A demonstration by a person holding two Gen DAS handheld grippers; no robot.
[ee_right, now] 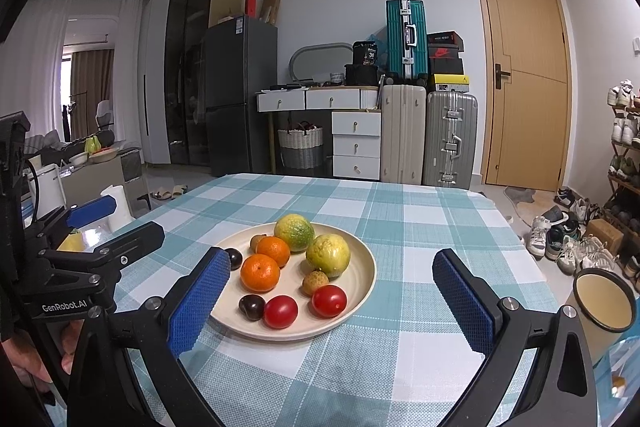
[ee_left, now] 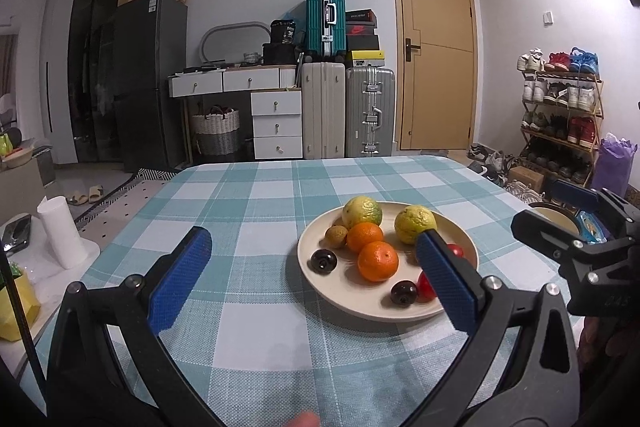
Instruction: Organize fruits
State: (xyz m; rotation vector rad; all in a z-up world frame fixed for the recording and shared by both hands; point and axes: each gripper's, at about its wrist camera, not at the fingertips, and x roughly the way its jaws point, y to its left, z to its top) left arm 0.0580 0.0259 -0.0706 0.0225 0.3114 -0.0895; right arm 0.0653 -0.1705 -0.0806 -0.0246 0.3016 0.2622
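Nine or so fruits sit together on the plate (ee_right: 360, 291) on the checked counter (ee_right: 400, 219), just ahead between my two empty, wide-open grippers, left gripper (ee_left: 312, 275) and right gripper (ee_right: 332, 291), the right one facing it more squarely.

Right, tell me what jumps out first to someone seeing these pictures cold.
The cream plate heaped with fruit on the teal checked tablecloth grabs the eye: two oranges, two yellow-green citrus and two red tomatoes. Both the left gripper and the right gripper frame it, jaws open and empty. Behind, a teal suitcase is stacked on others beside a tan door.
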